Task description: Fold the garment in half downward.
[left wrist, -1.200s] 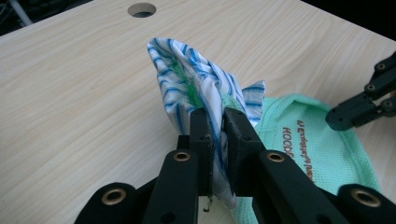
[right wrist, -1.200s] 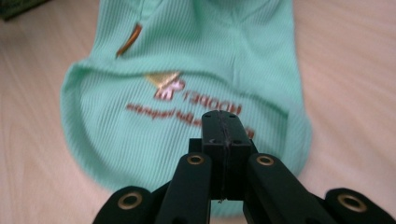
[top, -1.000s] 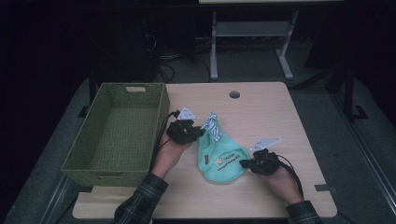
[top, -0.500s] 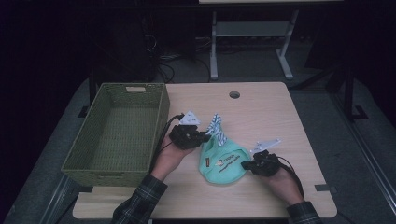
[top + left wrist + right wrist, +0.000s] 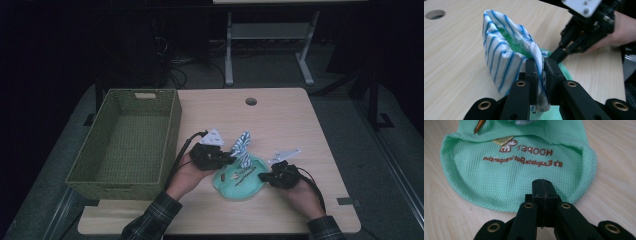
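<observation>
Folding looks midway: left gripper (image 5: 540, 75) pinches the striped collar (image 5: 504, 53) of the mint pet shirt (image 5: 519, 172), right gripper (image 5: 543, 195) clamps its hem; the wicker basket (image 5: 125, 180) at the worktop's left edge awaits.

Light wood table (image 5: 290, 125) w/ a round cable hole (image 5: 251, 101) at approx 12 o'clock near the far edge. Green woven basket (image 5: 127, 140) sits on the left side, approx 9 o'clock. Mint-green garment (image 5: 240, 177) w/ a blue-striped part lies at approx 6 o'clock, near the front edge.
</observation>
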`<state>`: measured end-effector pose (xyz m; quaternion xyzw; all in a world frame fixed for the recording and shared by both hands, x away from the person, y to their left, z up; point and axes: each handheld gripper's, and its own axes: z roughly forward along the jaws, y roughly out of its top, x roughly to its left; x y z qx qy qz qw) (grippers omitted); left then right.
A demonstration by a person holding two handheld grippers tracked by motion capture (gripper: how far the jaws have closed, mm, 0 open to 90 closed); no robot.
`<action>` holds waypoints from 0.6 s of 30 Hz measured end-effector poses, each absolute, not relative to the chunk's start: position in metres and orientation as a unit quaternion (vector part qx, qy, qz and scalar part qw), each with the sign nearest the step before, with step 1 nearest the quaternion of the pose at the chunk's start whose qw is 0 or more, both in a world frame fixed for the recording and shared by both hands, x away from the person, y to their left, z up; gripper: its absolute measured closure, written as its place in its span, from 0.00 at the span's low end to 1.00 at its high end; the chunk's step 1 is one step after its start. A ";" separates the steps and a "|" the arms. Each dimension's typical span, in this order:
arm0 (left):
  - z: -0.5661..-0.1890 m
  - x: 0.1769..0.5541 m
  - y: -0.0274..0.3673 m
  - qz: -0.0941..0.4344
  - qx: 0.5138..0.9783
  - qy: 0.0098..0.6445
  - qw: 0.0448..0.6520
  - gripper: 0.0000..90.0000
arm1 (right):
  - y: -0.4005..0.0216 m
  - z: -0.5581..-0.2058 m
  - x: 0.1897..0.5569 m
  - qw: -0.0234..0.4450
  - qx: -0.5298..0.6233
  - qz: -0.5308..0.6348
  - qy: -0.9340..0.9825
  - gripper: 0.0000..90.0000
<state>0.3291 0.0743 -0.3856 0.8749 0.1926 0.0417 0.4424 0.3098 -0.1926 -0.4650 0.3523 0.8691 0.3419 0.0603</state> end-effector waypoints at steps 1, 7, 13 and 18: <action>-0.387 0.328 0.073 0.039 0.876 0.190 0.442 0.90 | -0.193 -0.465 0.310 0.060 0.352 0.342 0.869 1.00; -0.394 0.318 0.066 0.027 0.882 0.173 0.438 0.90 | -0.193 -0.465 0.310 0.061 0.353 0.341 0.869 1.00; -0.406 0.311 0.059 0.008 0.891 0.164 0.424 0.90 | -0.193 -0.464 0.310 0.061 0.353 0.338 0.870 1.00; -0.412 0.311 0.058 -0.005 0.891 0.165 0.423 0.84 | -0.194 -0.464 0.310 0.061 0.353 0.338 0.870 0.99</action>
